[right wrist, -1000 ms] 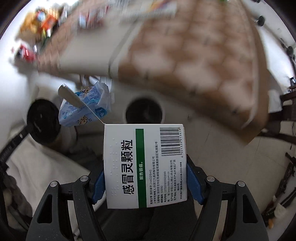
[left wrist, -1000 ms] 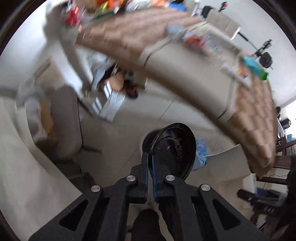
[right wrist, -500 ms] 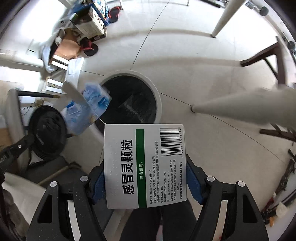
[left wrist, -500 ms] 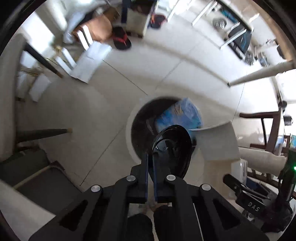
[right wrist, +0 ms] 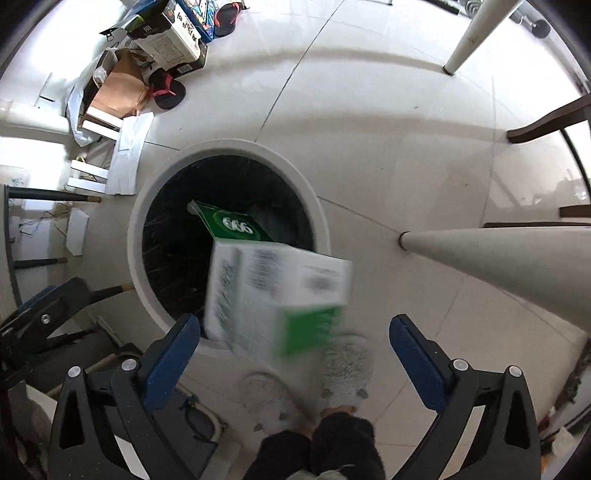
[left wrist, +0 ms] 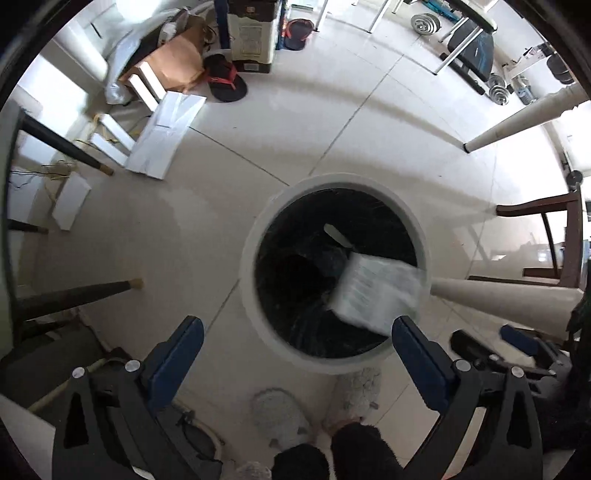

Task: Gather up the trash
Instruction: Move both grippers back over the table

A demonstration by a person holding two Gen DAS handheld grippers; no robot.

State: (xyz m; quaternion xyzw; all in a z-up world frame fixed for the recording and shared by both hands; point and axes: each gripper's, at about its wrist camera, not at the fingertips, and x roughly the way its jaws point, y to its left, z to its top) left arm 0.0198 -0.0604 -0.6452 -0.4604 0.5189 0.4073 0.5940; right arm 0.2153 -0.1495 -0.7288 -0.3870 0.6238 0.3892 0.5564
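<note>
Both tongs, left (left wrist: pixel 297 334) and right (right wrist: pixel 293 332), hang spread apart over the white bin (right wrist: pixel 147 206) at frame centre, so the blurred medicine box (right wrist: pixel 273 295) drops free toward its mouth.

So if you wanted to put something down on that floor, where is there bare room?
Bare tile lies beyond the bin, toward the white table leg, and left of it. Crowded: the far-left corner with the cardboard box, black sandal and white boards.

Bin mouth (left wrist: pixel 334 184) open below, falling box (right wrist: pixel 277 299) over its rim, table leg (right wrist: pixel 498 254) beside.
</note>
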